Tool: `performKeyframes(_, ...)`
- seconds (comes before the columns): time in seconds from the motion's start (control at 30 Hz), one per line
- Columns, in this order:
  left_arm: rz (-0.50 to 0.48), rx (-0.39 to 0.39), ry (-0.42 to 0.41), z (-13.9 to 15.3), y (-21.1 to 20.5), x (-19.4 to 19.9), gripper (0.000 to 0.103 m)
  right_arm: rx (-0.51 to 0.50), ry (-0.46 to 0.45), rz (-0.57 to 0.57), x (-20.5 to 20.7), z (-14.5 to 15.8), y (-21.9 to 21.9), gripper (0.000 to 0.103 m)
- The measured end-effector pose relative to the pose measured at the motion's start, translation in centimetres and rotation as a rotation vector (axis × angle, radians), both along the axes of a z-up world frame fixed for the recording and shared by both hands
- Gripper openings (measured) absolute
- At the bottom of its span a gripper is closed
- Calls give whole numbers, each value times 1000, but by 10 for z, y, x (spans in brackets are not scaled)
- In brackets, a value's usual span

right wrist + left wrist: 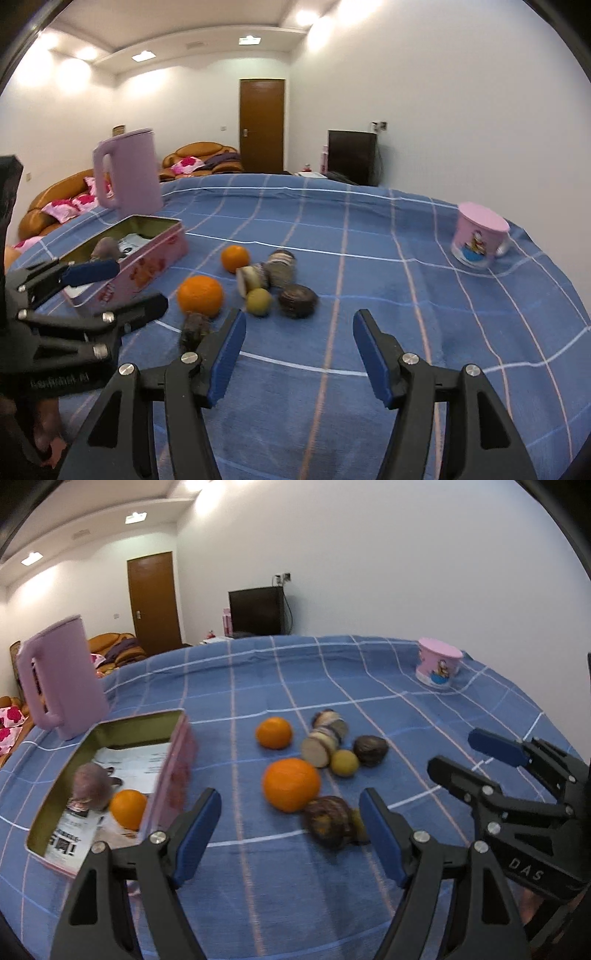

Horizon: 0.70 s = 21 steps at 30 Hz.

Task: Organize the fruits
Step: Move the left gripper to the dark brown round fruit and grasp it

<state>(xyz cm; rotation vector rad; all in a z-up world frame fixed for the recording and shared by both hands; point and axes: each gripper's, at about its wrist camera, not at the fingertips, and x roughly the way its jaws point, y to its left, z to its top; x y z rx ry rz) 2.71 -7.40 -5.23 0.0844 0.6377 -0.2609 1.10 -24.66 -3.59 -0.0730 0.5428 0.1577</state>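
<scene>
Both the left gripper (290, 834) and the right gripper (299, 354) have their jaws apart and hold nothing. The step is probably picking the next fruit: the large orange (291, 784) lies nearest and must go into the pink tin (173, 771).

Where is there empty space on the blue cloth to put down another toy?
The widest bare cloth lies between the fruit pile and the pink cup, and behind the pile toward the far edge. The near strip in front of the right gripper is free too. It is crowded between the pink tin and the pile, where the left gripper hangs, jaws open.
</scene>
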Motion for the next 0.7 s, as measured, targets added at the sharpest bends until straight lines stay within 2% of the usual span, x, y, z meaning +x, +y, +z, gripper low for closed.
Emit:
performKeyframes(0.3,-1,-13,86,-13,-11,19,78,55,9,-30,-1,-7,-13,62)
performKeyframes(0.43,-32,6,119,-18,-18,21,72,66,20,-26,2,-9,-15,63)
performKeyframes(0.53,-38,-27,148,-20,-13,25,66,66,24,-23,2,-9,-14,63)
performKeyframes(0.7,-8,-86,190,-23,8,29,65,69,39,-12,3,-12,-13,63)
